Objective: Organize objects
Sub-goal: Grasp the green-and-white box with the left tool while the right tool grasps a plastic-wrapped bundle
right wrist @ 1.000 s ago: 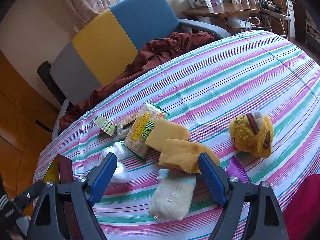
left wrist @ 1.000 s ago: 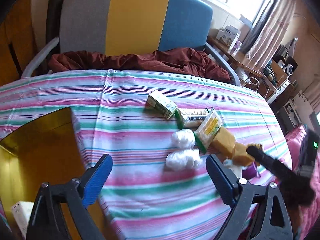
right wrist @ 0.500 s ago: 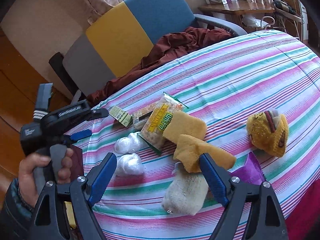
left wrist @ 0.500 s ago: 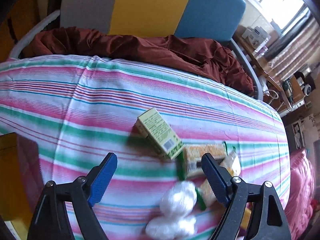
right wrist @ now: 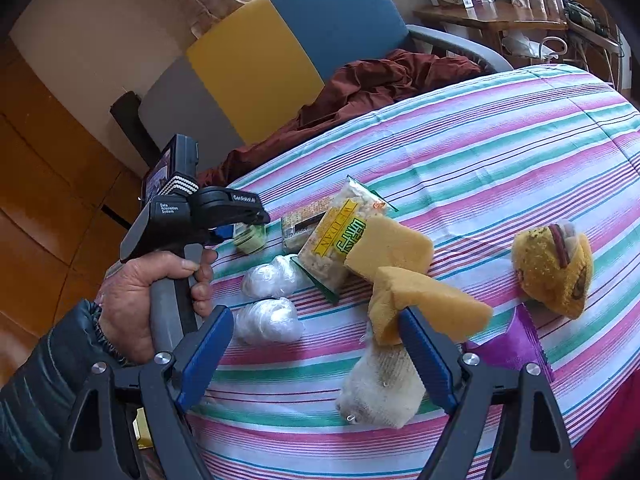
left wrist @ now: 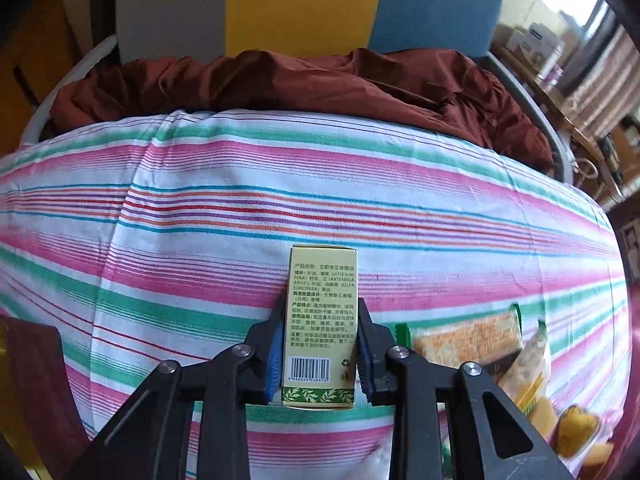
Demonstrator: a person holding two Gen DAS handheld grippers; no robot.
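My left gripper (left wrist: 319, 340) is shut on a small yellow-green carton box (left wrist: 322, 312) with a barcode, lying on the striped cloth (left wrist: 200, 208). In the right wrist view the same box (right wrist: 250, 238) shows under the left gripper (right wrist: 236, 220), held by a hand. My right gripper (right wrist: 316, 356) is open and empty above the cloth (right wrist: 500, 152), near a cream sock (right wrist: 380, 388) and two yellow sponges (right wrist: 400, 272). Two white plastic balls (right wrist: 268, 300), snack packets (right wrist: 340, 236) and a yellow plush toy (right wrist: 554, 268) lie around.
A grey, yellow and blue chair (left wrist: 304, 4) with a dark red cloth (left wrist: 320, 84) stands behind the table. A purple wrapper (right wrist: 516, 344) lies by the plush toy. A dark red container (left wrist: 32, 380) sits at the left. A wooden side table (right wrist: 500, 16) stands far right.
My left gripper has moved forward over the carton box and closed on it. My right gripper has stayed open and shifted slightly.
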